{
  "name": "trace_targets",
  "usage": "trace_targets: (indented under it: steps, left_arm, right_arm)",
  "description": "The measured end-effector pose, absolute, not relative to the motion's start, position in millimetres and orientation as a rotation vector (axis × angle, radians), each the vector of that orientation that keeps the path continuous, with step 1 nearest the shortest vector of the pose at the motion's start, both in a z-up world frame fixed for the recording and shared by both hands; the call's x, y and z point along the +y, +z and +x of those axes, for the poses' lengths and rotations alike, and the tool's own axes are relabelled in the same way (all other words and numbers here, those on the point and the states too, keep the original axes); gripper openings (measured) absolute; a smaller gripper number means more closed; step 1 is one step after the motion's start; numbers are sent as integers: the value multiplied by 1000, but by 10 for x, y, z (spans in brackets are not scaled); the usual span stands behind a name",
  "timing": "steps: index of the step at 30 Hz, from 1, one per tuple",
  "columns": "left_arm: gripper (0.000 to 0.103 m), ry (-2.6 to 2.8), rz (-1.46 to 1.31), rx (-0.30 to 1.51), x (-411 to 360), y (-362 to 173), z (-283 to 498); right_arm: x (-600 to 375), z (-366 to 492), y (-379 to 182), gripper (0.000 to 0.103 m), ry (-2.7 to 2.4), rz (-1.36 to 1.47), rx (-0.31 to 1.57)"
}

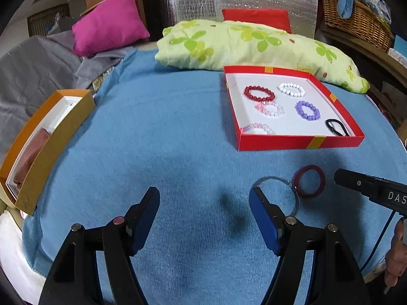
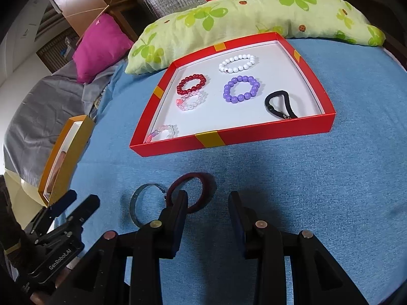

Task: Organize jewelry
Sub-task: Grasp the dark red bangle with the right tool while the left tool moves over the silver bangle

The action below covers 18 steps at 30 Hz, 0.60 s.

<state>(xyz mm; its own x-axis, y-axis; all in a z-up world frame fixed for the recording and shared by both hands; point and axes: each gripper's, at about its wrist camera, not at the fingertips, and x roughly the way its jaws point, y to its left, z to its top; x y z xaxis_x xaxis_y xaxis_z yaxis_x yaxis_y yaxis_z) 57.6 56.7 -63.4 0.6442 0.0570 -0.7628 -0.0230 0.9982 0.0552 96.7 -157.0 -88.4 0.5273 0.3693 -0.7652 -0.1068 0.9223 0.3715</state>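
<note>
Two loose pieces left on the blue bed cover (image 2: 305, 178): dark red bangle (image 2: 189, 193) and thin silver bangle (image 2: 146, 203), touching or nearly touching, side by side, both lying flat, short of the red box (image 2: 229, 133).

Key relation: dark red bangle sits just ahead of the right hand-held gripper (image 2: 207, 211), slightly left of its centreline; its left finger overlaps the ring's near edge in the right wrist view. Right is clearly nearer. Left hand-held gripper (image 1: 204, 218) is further off, both rings ahead-right of it, silver one (image 1: 277, 190) partly behind its right finger.

Both grippers spread, pinching nothing.

Rings are round, so no long axis. Likely needs a pinch across one rim.

Materials: red bangle looks rigid, broad band, matte; silver one thin metal, edge hard to read. Cover is soft knit, so it may give under the fingers.

Box: shallow card, white floor, already holds beaded bracelets – red (image 2: 191, 84), white (image 2: 236, 63), purple (image 2: 241, 89), two pale pink/clear – plus a black band (image 2: 278, 105). Free space mid-floor.
</note>
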Motion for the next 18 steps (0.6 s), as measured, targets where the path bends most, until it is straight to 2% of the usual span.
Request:
trace_targets:
  steps: [15, 16, 18]
  left_arm:
    - [74, 29, 41, 947, 533, -772, 557]
    - [74, 29, 41, 949, 535, -777, 558]
    - [74, 33, 43, 952, 538, -786, 556]
  right_arm:
    - [-1313, 1091, -1017, 35, 256, 201, 961]
    - [-1287, 1111, -1043, 33, 248, 187, 963]
    - [-1245, 1134, -1075, 16, 225, 150, 955]
